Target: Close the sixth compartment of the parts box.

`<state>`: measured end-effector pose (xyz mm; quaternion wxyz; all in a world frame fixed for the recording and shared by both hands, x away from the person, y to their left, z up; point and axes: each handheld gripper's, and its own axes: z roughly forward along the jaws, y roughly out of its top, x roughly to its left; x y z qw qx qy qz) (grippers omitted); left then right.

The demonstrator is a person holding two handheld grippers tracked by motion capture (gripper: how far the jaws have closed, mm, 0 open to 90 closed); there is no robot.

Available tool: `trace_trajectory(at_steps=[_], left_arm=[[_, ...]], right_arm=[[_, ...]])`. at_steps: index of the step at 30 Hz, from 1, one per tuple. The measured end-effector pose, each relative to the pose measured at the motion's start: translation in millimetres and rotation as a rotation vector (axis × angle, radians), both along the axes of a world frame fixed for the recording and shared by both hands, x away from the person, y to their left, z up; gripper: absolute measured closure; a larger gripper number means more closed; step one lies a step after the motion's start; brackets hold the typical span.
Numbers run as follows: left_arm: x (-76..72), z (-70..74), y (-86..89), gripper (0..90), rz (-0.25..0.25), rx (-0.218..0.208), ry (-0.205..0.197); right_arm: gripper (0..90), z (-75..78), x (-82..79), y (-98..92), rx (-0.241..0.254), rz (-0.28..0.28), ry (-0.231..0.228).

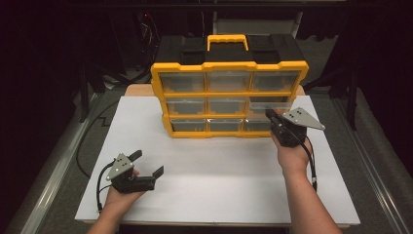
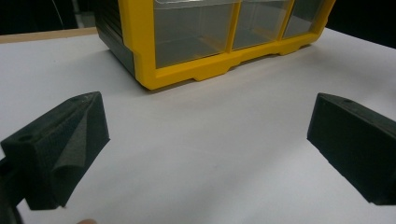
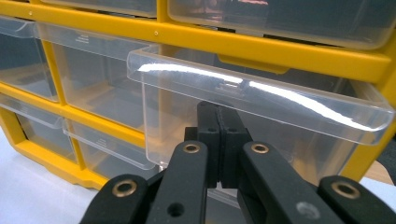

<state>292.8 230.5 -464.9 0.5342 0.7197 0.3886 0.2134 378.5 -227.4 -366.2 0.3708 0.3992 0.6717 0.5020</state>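
A yellow organizer (image 1: 229,95) with clear plastic drawers in three rows stands upright at the back of the white board (image 1: 219,170). Its middle-row right drawer (image 1: 271,103) sticks out partway from the frame. My right gripper (image 1: 270,116) is shut, its tips against that drawer's front. In the right gripper view the closed tips (image 3: 218,112) sit just under the drawer's clear lip (image 3: 280,100); I see nothing pinched between the pads. My left gripper (image 1: 147,163) lies open at the front left of the board, far from the organizer (image 2: 140,46), with bare board between its fingers (image 2: 70,140).
The organizer's yellow carry handle (image 1: 227,41) is on top, with black cases behind it. The board's front edge lies near my forearms. A cable (image 1: 100,187) trails from the left gripper. Dark floor and metal rails flank the table.
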Motion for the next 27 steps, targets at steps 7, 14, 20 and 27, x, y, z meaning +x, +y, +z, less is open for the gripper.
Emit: trace_trajectory(at_steps=[7,14,20,27], left_arm=[[-0.1,0.2,-0.1,0.2,0.0,-0.003,0.002],[0.4,0.0,0.9,0.2,0.001,0.003,0.006],[1.0,0.2,1.5,0.2,0.007,-0.005,0.006],[1.1,0.7,3.4,0.2,0.019,-0.015,0.007]], right_arm=[[90.0,2.8,8.7,2.4,-0.014,-0.012,0.012],[90.0,3.2,14.5,3.9,-0.014,-0.018,0.017],[90.0,3.8,17.4,4.8,-0.014,-0.025,0.023],[90.0,4.3,22.4,5.9,-0.014,-0.034,0.029]])
